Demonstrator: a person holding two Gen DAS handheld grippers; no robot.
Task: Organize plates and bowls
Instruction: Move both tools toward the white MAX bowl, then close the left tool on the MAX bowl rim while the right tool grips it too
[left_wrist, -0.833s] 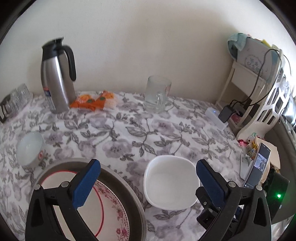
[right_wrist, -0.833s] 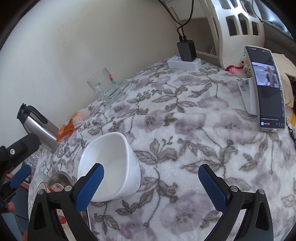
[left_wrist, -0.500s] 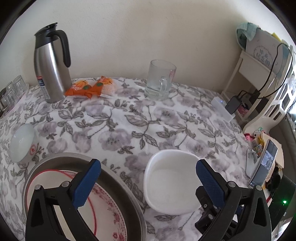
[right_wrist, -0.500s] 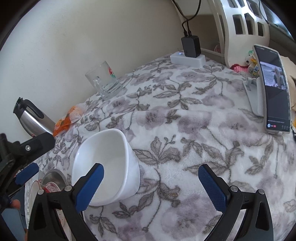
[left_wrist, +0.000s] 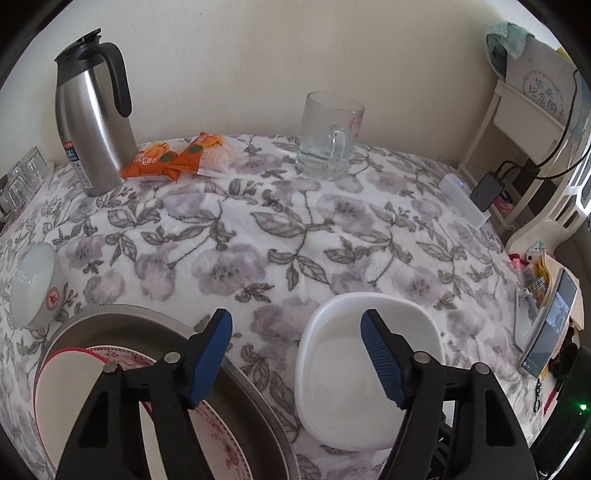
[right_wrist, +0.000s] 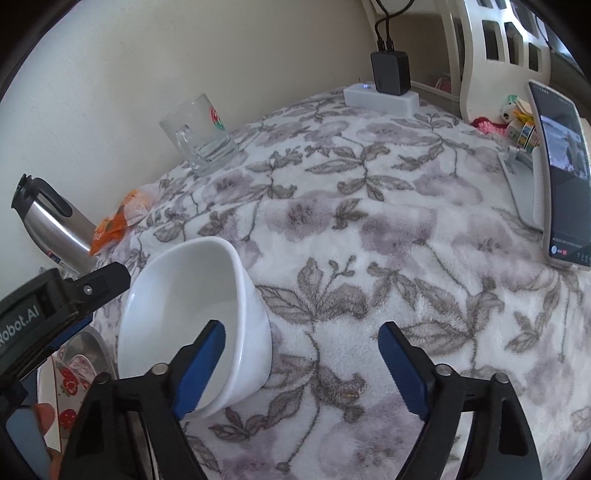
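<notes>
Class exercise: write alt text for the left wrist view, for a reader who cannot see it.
An open left gripper hovers over a flowered tablecloth, between a metal pan holding plates and a square white bowl. Behind stand a steel jug, orange snack packets and a glass mug.

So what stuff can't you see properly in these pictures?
- Flowered plate, left wrist view: the left gripper and the bottom edge hide much of it.
- White square bowl, right wrist view: a finger of the right gripper covers its near rim.
- Small glasses, left wrist view: cut off at the left edge, blurred.
- Phone screen, right wrist view: too small to read.
</notes>
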